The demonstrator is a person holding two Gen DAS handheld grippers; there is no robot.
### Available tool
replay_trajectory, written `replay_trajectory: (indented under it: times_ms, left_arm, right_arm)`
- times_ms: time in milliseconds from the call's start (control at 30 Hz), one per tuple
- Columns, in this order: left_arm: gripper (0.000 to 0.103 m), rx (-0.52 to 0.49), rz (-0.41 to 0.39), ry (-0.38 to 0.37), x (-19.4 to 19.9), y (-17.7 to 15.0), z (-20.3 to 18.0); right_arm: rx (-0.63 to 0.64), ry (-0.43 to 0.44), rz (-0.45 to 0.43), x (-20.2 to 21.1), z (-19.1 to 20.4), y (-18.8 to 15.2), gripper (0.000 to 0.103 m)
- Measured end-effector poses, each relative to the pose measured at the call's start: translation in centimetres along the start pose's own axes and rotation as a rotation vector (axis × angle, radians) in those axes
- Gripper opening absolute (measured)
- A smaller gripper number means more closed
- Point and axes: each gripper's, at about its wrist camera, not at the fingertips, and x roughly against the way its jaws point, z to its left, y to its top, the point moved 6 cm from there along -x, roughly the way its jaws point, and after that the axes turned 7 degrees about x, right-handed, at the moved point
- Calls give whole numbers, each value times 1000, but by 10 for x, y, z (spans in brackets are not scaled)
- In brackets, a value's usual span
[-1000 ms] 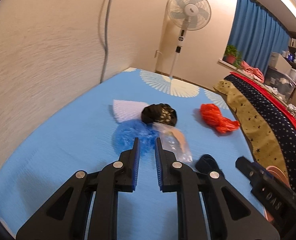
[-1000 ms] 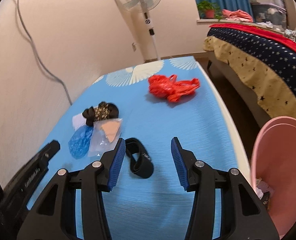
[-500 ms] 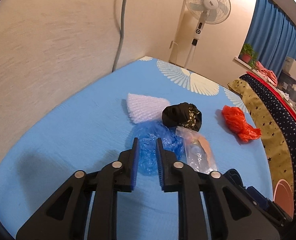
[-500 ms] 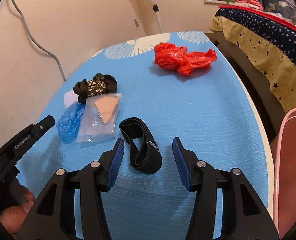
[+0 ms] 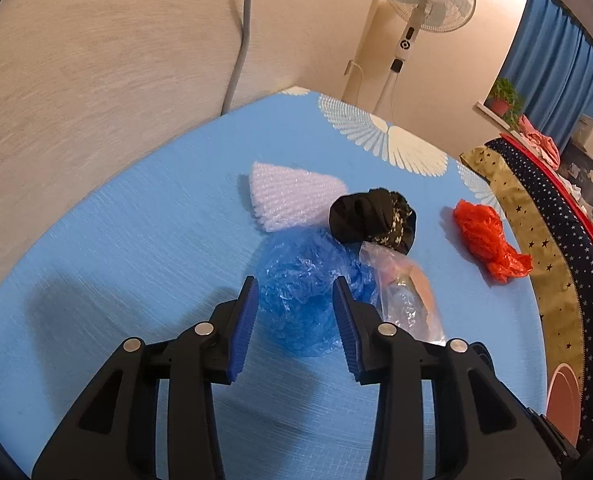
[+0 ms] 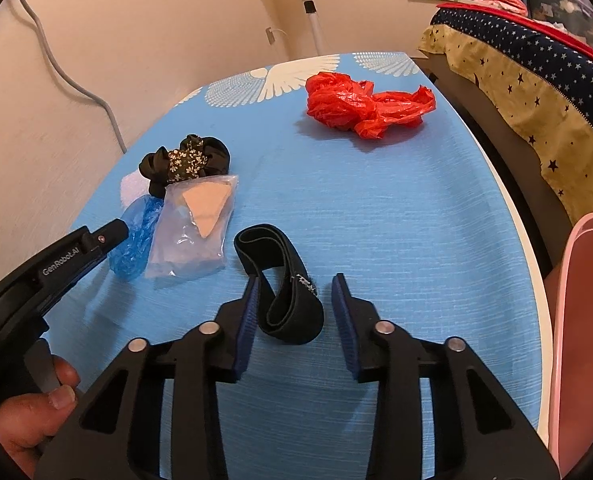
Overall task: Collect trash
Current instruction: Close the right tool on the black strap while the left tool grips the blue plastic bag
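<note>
Left tool [image 5: 294, 308]: jaws part-way apart, just been opening; rim of the blue bag [image 5: 304, 296] between them, pads not pressing on it.
Right tool [image 6: 294, 304]: jaws part-way apart, just been closing; black strap [image 6: 284, 280] between them, left pad at the loop's edge, right pad clear, no pinch yet.
Strap: soft woven loop, light, limp; likely to flop and fold; best pinched across the doubled near end, where both layers stack.
Blue bag: thin crinkled film, very light, slippery; best taken at a bunched fold, not the flat rim.
Clear bag [image 6: 192, 232]: overlaps the blue bag's right side; slick film, a tan piece inside; may drag along if the blue one is lifted.
Black cloth [image 5: 372, 216]: soft wad, just beyond both bags, touching them.
White net [image 5: 292, 196]: foam mesh, springy, light; beside the cloth.
Red bag [image 6: 364, 108]: crumpled film, well apart, far side of the counter [image 6: 416, 220].
Pink bin [image 6: 584, 320]: off the counter's right edge.
Count: two tools; six pieces on the counter: one strap, one blue bag, one clear bag, one cloth, one net, one red bag; one bin.
</note>
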Motion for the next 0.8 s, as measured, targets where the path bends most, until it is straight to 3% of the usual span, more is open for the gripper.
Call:
replay_trajectory:
  times_ms: [267,333,467,800]
  left_arm:
    - [38,0,49,2,-7,-4,0]
    - [33,-7,63,-8,-9,-6,-2]
    - [8,-14,70,-27,-8,-8,-4]
    - [3,-39,-3,-56,18,-1,-13]
  right_arm:
    - [7,7,4,-1,3,-1,15]
    - [6,9,1,0,3,-2,12]
    - [-4,17,-5,2,3,-2,11]
    - [-4,13,-64,25,4,5,10]
